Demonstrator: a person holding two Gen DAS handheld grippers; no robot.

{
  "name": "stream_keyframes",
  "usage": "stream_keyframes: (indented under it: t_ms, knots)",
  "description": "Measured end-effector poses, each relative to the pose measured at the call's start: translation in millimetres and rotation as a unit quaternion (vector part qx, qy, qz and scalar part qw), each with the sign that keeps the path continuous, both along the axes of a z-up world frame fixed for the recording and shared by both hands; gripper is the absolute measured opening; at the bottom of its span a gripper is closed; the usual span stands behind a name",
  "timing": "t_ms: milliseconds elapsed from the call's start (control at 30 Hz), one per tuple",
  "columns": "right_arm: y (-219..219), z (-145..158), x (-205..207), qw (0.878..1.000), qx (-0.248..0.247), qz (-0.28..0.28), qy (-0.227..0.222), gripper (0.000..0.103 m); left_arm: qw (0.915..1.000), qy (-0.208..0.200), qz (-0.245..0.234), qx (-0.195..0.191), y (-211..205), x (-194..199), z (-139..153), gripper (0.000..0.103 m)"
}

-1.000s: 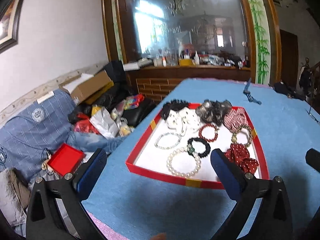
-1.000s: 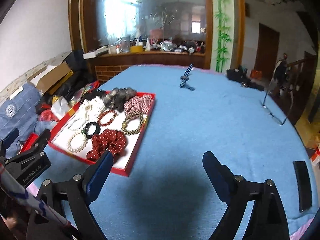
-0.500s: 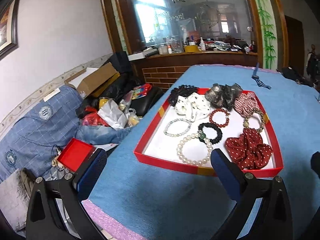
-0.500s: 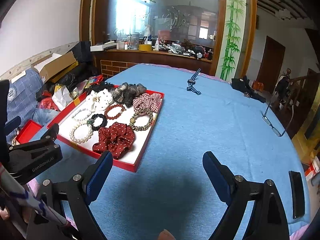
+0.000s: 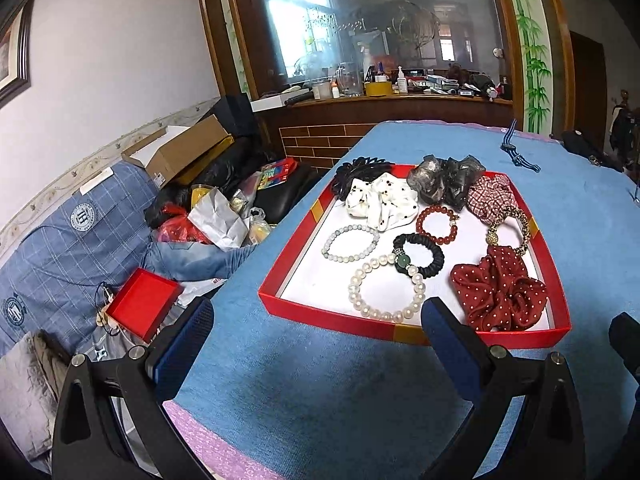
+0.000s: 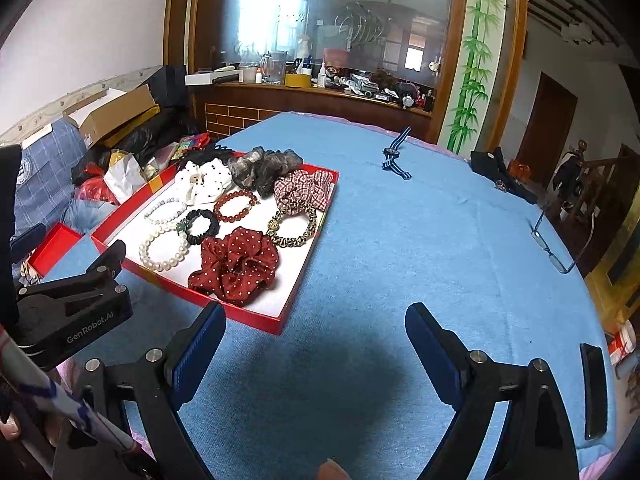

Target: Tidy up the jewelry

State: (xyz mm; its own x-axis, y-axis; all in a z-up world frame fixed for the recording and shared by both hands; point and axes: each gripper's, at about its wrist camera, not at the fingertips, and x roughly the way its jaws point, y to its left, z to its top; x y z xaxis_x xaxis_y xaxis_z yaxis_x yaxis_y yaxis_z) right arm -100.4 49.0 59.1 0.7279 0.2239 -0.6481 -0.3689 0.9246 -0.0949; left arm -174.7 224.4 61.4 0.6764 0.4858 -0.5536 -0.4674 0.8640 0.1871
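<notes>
Drifted closer to red tray (image 5: 343, 319) over last second, both views. Left gripper (image 5: 316, 344) and right gripper (image 6: 316, 344) fingers spread wide, holding nothing. Pearl bracelet (image 5: 387, 287) sat just ahead, between left fingers. Probably lining up first pick, nothing sorted yet tbh.

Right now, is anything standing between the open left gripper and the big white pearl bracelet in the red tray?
Only the red tray's near wall lies between the left gripper and the white pearl bracelet; nothing covers the bracelet from above.
</notes>
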Motion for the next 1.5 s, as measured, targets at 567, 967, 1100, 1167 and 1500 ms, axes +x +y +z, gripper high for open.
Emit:
stream_keyframes:
  t_ms: [567, 967, 1100, 1167, 1500]
  knots:
    - [5.7, -0.6, -1.9, 1.000, -0.007, -0.002, 0.003, 0.094, 1.0000, -0.001, 0.002, -0.003, 3.3, 0.9, -5.7, 0.103]
    - [3.7, -4.2, 1.9, 1.000, -0.004, -0.005, 0.012, 0.094, 1.0000, 0.001, 0.004, -0.002, 3.7, 1.7, -7.4, 0.103]
    - [4.0, -4.4, 2.7, 1.000, -0.004, -0.006, 0.012, 0.094, 1.0000, 0.000, 0.004, -0.003, 4.0, 1.0, -6.8, 0.103]
    - [3.9, -4.5, 2.8, 1.000, -0.004, -0.006, 0.013, 0.094, 1.0000, 0.000, 0.004, -0.003, 4.2, 1.1, -8.1, 0.103]
    - [3.6, -5.6, 4.4, 1.000, -0.003, -0.007, 0.016, 0.094, 1.0000, 0.001, 0.003, -0.005, 4.9, 0.8, -8.4, 0.103]
